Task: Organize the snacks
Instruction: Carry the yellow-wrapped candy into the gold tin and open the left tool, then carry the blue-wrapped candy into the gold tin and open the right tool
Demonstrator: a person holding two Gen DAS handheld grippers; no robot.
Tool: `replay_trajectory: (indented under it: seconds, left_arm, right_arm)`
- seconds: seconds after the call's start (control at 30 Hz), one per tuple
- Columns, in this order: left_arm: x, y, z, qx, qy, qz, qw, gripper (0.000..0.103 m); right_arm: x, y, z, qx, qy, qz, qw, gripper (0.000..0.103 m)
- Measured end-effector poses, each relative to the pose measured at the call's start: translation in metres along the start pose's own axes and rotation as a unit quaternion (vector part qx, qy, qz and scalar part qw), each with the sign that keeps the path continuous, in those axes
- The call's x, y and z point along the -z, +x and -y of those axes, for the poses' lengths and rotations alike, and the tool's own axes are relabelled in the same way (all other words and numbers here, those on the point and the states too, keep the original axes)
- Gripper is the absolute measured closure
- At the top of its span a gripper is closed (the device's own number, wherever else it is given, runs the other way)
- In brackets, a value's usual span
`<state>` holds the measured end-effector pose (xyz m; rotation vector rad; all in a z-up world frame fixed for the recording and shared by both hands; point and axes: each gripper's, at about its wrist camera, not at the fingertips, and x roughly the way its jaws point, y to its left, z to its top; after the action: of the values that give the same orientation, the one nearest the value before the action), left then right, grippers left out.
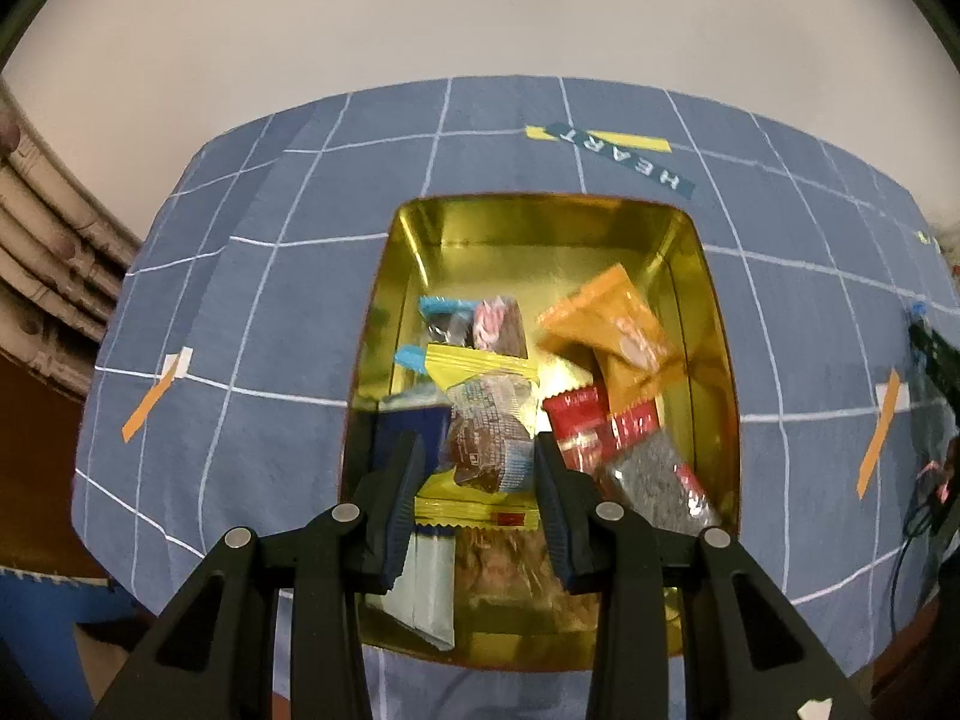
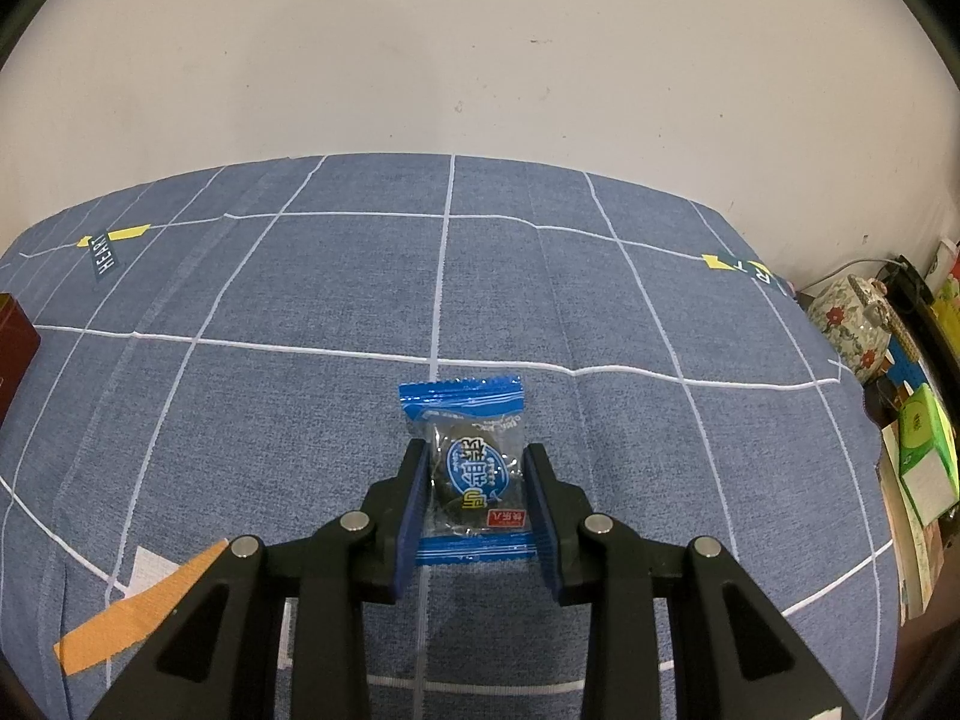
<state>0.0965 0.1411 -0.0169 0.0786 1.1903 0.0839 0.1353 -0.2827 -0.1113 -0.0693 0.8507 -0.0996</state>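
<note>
In the left wrist view a gold tin (image 1: 708, 324) sits on the blue grid cloth and holds several wrapped snacks: orange packets (image 1: 606, 324), red packets (image 1: 594, 426), a yellow packet (image 1: 480, 363). My left gripper (image 1: 478, 444) hangs over the tin with its jaws apart; a clear packet with a brown snack (image 1: 489, 438) lies between the fingers, and I cannot tell whether they touch it. In the right wrist view my right gripper (image 2: 477, 459) is open, its fingers on either side of a blue-wrapped snack (image 2: 465, 462) lying on the cloth.
A dark red box (image 2: 15, 348) stands at the left edge of the right wrist view. A floral teapot (image 2: 852, 318) and green boxes (image 2: 924, 444) sit off the table's right side. Orange tape strips (image 2: 138, 600) mark the cloth. A wall stands behind the table.
</note>
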Motion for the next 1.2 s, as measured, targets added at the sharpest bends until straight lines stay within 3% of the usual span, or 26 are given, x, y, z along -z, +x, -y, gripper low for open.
replay_trajectory:
  seconds: [0.47,1.03,1.2]
  left_arm:
    - [0.03,0.017,0.009,-0.001,0.039,-0.033,0.9987,0.069]
    - [0.036,0.015,0.007,-0.012,0.045,-0.031,0.9985,0.066]
    - [0.037,0.01,0.006,-0.013,0.047,-0.027,0.9984,0.059]
  right_arm:
    - [0.0,0.0,-0.001,0.001,-0.001,0.0,1.0,0.07]
    - [0.0,-0.001,-0.001,0.005,-0.006,0.001,1.0,0.07]
    - [-0.001,-0.001,-0.001,0.003,-0.005,0.0,1.0,0.07]
